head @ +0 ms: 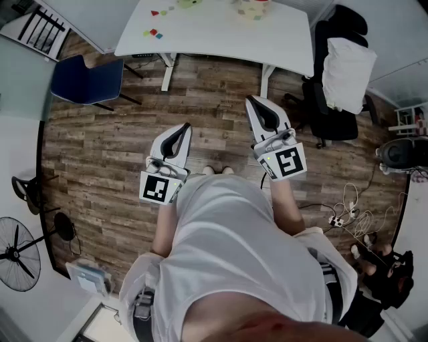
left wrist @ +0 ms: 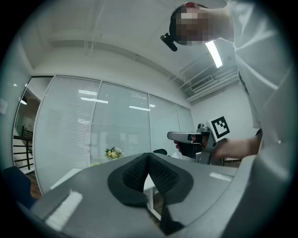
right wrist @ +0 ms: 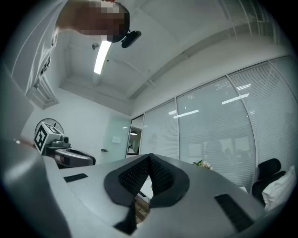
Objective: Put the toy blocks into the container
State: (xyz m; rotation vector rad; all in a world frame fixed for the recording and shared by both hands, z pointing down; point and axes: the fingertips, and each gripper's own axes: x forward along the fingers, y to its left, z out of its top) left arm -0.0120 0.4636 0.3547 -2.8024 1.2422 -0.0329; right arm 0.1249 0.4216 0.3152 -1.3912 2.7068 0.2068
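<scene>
In the head view a white table (head: 214, 37) stands far ahead across the wood floor. Small coloured toy blocks (head: 153, 32) lie near its left end, and one red block (head: 155, 12) lies further back. A pale container (head: 253, 8) sits at the table's far edge, partly cut off. My left gripper (head: 184, 128) and right gripper (head: 254, 101) are held in front of the body, well short of the table. Both are shut with nothing between them. The left gripper view shows its pads (left wrist: 139, 174) pressed together, and the right gripper view shows the same (right wrist: 139, 176).
A blue chair (head: 87, 79) stands left of the table. A black office chair with a white cushion (head: 346, 73) stands to its right. A floor fan (head: 17, 254) is at the lower left. Cables and a power strip (head: 344, 215) lie on the floor at the right.
</scene>
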